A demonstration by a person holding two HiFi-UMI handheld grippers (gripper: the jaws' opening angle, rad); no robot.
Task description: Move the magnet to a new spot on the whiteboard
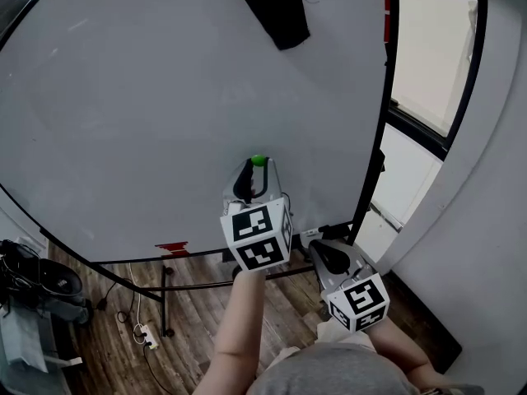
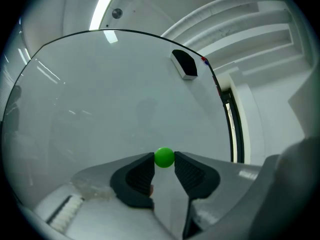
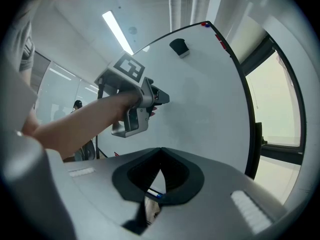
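Note:
A small green magnet (image 1: pixel 258 160) sits at the tips of my left gripper (image 1: pixel 257 168), low on the whiteboard (image 1: pixel 148 97) and right of its middle. In the left gripper view the green magnet (image 2: pixel 164 157) is pinched between the two dark pads, the left gripper (image 2: pixel 164 160) shut on it and pointing at the board. Whether the magnet touches the board I cannot tell. My right gripper (image 1: pixel 323 253) hangs lower and to the right, off the board; in its own view the right gripper (image 3: pixel 160 151) has its tips together and holds nothing.
A black eraser (image 1: pixel 276 8) sticks to the board's top right. A dark-framed window (image 1: pixel 428 64) stands just right of the board. The stand's legs, cables and a power strip (image 1: pixel 146 334) lie on the wooden floor below.

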